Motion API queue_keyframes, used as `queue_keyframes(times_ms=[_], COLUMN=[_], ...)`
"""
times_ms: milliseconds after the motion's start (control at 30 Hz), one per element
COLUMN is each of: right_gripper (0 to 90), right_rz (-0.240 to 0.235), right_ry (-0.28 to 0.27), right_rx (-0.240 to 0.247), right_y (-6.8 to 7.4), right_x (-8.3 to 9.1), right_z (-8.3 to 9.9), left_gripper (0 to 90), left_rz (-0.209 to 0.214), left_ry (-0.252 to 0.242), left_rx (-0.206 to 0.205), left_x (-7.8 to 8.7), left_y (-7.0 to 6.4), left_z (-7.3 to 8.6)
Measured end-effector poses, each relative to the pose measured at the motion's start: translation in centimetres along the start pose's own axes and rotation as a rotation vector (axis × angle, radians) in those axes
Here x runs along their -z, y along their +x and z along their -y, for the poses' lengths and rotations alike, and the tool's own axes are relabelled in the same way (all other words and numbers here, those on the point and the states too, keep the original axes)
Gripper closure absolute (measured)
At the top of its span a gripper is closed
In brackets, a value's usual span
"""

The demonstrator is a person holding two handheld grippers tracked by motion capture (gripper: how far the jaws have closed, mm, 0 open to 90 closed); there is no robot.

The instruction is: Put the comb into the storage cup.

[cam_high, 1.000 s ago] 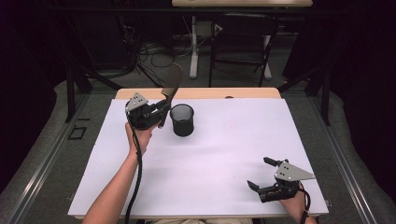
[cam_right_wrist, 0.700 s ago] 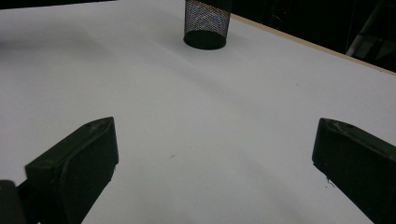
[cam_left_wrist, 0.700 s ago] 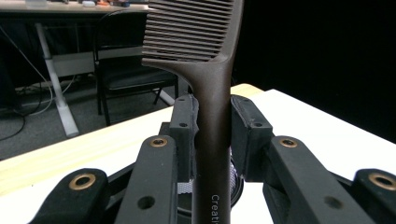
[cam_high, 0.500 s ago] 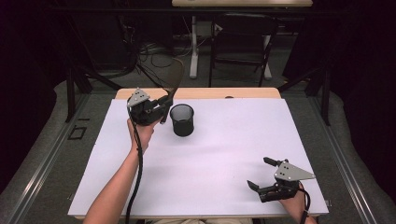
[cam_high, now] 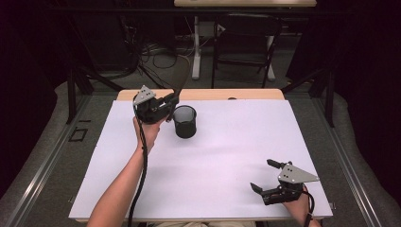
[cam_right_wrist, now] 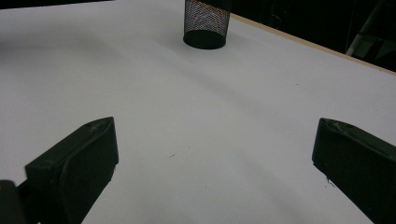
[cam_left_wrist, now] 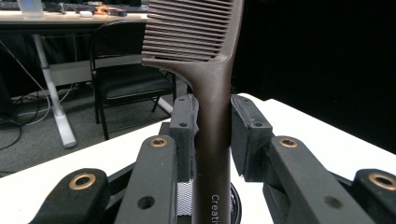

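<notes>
A: Now, left side first. What's the left gripper point(cam_high: 166, 105) doing?

B: Held up at the far left of the table point(cam_high: 227, 189), just beside the black mesh cup point(cam_high: 184, 122). Its jaws are clamped on the handle of a dark brown comb point(cam_left_wrist: 205, 60).

A: Comb's attitude?

B: From the left gripper view it rises straight up between the two pads, teeth end topmost, teeth pointing to that view's left. Printed lettering shows low on the handle. In the high view the comb point(cam_high: 185, 85) slants up and away from the gripper, out over the far edge of the table.

A: Is it over the cup?

B: A patch of mesh and dark rim sits under the handle in the left gripper view, so the cup is close below. Whether the handle tip is directly above the opening, I cannot tell.

A: And the right gripper point(cam_high: 267, 177)?

B: Low at the near right corner, held by the person's right hand point(cam_high: 298, 207), well apart from the cup. Jaws spread wide, nothing between them but white tabletop. The right gripper view looks across the table at the mesh cup point(cam_right_wrist: 206, 24), standing upright near the far edge.
</notes>
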State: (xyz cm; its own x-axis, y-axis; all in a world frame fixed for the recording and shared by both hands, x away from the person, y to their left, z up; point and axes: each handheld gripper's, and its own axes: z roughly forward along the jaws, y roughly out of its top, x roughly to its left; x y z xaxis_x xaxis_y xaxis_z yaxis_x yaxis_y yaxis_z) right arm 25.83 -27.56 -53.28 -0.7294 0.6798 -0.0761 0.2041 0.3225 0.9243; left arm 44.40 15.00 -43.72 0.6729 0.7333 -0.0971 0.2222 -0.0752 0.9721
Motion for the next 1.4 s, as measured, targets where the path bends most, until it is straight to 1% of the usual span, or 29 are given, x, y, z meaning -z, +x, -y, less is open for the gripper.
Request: queue_keyframes(times_ms=[200, 467, 600, 767, 867, 1300, 1400], right_gripper=[0.0, 0.0, 0.0, 0.0, 0.0, 0.0, 0.0], right_rz=[0.001, 0.000, -0.001, -0.002, -0.003, -0.003, -0.003], right_ry=[0.000, 0.003, 0.002, 0.002, 0.000, 0.000, 0.000], right_rx=[-0.002, -0.003, -0.001, -0.002, -0.003, 0.001, 0.000], right_y=[0.0, 0.1, 0.1, 0.0, 0.1, 0.1, 0.1], right_x=[0.0, 0.0, 0.0, -0.1, -0.1, -0.1, -0.1], right_z=[0.0, 0.0, 0.0, 0.0, 0.0, 0.0, 0.0], left_gripper=[72.3, 72.3, 72.3, 72.3, 72.3, 72.3, 72.3], left_rz=[0.005, 0.013, 0.014, 0.021, 0.014, 0.007, 0.007], left_ry=[-0.008, -0.024, -0.036, -0.039, -0.037, -0.058, -0.070], left_rx=[0.008, 0.000, 0.005, 0.010, 0.012, 0.010, 0.011], left_x=[-0.6, -1.4, -1.8, -2.5, -2.9, -3.2, -3.4], left_y=[0.0, -0.1, -0.1, 0.2, 0.2, 0.2, 0.2], left_z=[-0.1, -0.4, -0.3, -0.2, -0.2, -0.3, -0.3])
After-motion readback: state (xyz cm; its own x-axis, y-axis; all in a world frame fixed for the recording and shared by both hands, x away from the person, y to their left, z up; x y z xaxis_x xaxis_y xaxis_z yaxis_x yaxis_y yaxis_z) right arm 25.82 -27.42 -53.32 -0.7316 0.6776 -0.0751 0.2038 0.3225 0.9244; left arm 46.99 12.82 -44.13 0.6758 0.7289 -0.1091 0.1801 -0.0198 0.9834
